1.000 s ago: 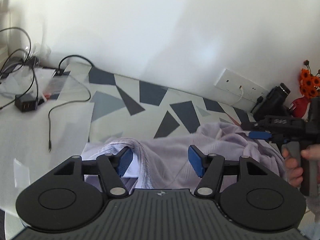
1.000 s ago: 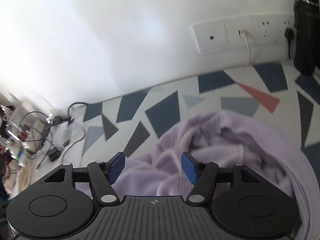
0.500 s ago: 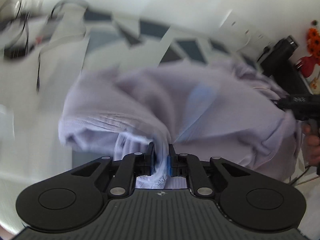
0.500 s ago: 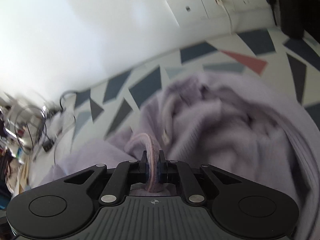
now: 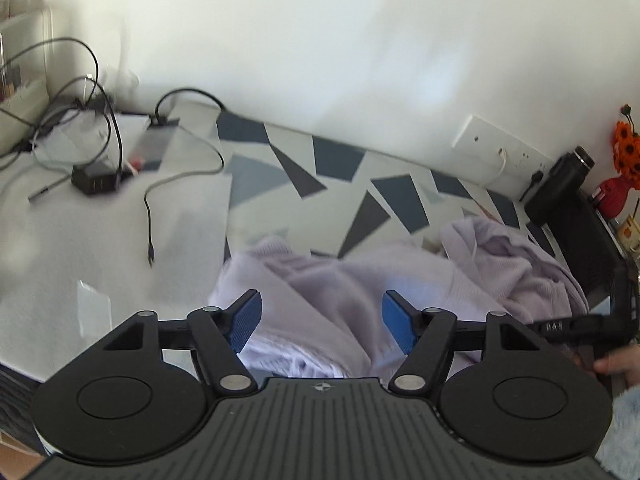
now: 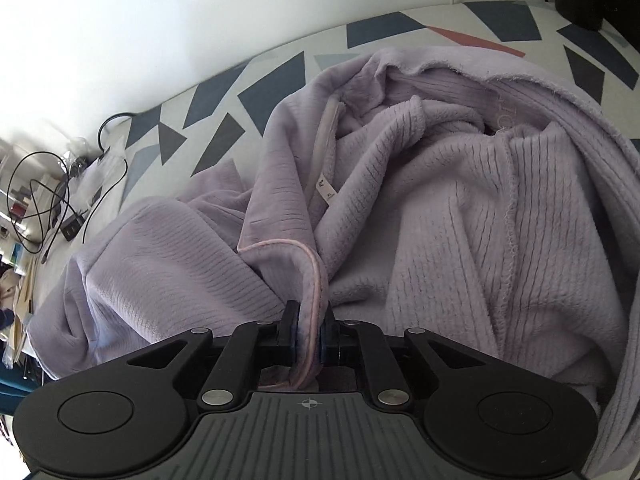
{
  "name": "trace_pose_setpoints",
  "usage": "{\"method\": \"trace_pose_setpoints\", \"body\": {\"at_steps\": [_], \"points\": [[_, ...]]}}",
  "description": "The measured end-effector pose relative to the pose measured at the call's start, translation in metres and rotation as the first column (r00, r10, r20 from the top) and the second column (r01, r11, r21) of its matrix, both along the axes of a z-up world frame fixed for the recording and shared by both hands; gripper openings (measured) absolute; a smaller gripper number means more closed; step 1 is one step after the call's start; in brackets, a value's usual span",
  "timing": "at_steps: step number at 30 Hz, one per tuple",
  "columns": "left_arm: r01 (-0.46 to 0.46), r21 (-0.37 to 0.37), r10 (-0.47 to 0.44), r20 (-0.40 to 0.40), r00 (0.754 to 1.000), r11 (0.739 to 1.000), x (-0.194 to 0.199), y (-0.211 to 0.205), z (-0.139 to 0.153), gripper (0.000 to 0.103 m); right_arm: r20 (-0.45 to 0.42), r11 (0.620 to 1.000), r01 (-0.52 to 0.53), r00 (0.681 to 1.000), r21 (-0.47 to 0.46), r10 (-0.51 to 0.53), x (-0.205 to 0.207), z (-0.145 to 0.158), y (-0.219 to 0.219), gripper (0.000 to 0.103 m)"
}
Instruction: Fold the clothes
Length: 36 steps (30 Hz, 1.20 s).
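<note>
Over garment [image 5: 320,296], left gripper [image 5: 322,322] reopened

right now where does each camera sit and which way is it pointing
Left wrist: rides the open left gripper, facing the wall across the patterned table and lilac garment; a hand holding the other gripper shows at right.
Right wrist: rides the right gripper, shut on a piped edge, angled down at the garment; no hand shows.
Shared: garment, table, wall sockets, cables.
</note>
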<state>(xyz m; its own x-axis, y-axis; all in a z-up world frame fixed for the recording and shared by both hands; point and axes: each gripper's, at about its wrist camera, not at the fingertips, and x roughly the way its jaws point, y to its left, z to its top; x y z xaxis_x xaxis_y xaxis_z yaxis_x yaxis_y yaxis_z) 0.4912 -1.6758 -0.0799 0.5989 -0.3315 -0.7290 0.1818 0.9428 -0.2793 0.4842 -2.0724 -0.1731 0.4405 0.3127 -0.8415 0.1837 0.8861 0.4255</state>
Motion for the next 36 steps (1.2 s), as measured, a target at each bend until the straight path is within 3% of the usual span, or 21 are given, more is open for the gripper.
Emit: {"method": "trace_pose_setpoints", "body": {"at_steps": [4,7,9,10,11,13,15,17,19,24,28,32,36], "points": [[0.065,-0.033,-0.063,0.036,0.997,0.997,0.035,-0.021,-0.006,0.068,-0.007,0.999,0.029,1.000,0.020,-0.029,0.000,-0.003,-0.002,0.011],[0.091,-0.087,-0.097,-0.065,0.993,0.992,0.072,-0.047,-0.042,0.069,-0.011,0.999,0.045,0.999,0.028,-0.045,-0.002,-0.004,-0.003,0.014],[0.092,-0.078,-0.103,-0.142,0.984,0.993,0.092,-0.065,-0.068,0.069,-0.010,0.998,0.053,0.999,0.046,-0.053,-0.002,-0.001,-0.006,0.022],[0.090,-0.068,-0.101,-0.177,0.979,0.994,0.098,-0.074,-0.080,0.068,-0.004,0.997,0.054,0.999,0.062,-0.054,-0.002,0.002,-0.009,0.032],[0.084,-0.058,-0.093,-0.192,0.977,0.995,0.101,-0.081,-0.089,0.068,0.014,0.995,0.051,0.999,0.085,-0.052,-0.003,0.008,-0.011,0.040],[0.081,-0.054,-0.090,-0.187,0.978,0.995,0.099,-0.089,-0.096,0.068,0.069,0.994,0.039,0.997,0.103,-0.046,-0.005,0.023,-0.015,0.047],[0.091,-0.058,-0.101,-0.188,0.977,0.994,0.096,-0.092,-0.096,0.050,0.115,0.996,0.034,0.992,0.086,-0.044,-0.004,0.037,-0.020,0.047],[0.103,-0.058,-0.112,-0.187,0.976,0.993,0.093,-0.095,-0.094,0.026,0.134,0.996,0.046,0.989,0.080,-0.056,0.000,0.042,-0.025,0.047],[0.120,-0.036,-0.124,-0.161,0.979,0.992,0.088,-0.096,-0.086,0.015,0.137,0.993,0.072,0.987,0.091,-0.084,0.008,0.037,-0.030,0.047],[0.122,-0.038,-0.125,-0.078,0.989,0.992,0.069,-0.090,-0.064,0.010,0.128,0.984,0.124,0.982,0.126,-0.140,0.029,0.021,-0.042,0.040],[0.040,-0.097,-0.043,-0.031,0.999,0.994,0.042,-0.063,-0.043,0.009,0.056,0.989,0.027,0.998,0.146,-0.035,0.038,0.002,-0.031,0.010],[-0.066,-0.193,0.054,-0.065,0.996,0.979,0.013,-0.029,-0.042,0.009,0.077,0.972,-0.180,0.983,0.153,0.170,0.031,0.010,-0.011,0.016],[-0.136,-0.190,0.111,-0.132,0.985,0.972,-0.003,-0.019,-0.062,0.009,0.090,0.977,-0.158,0.985,0.143,0.146,0.041,0.017,-0.016,0.028]]}}
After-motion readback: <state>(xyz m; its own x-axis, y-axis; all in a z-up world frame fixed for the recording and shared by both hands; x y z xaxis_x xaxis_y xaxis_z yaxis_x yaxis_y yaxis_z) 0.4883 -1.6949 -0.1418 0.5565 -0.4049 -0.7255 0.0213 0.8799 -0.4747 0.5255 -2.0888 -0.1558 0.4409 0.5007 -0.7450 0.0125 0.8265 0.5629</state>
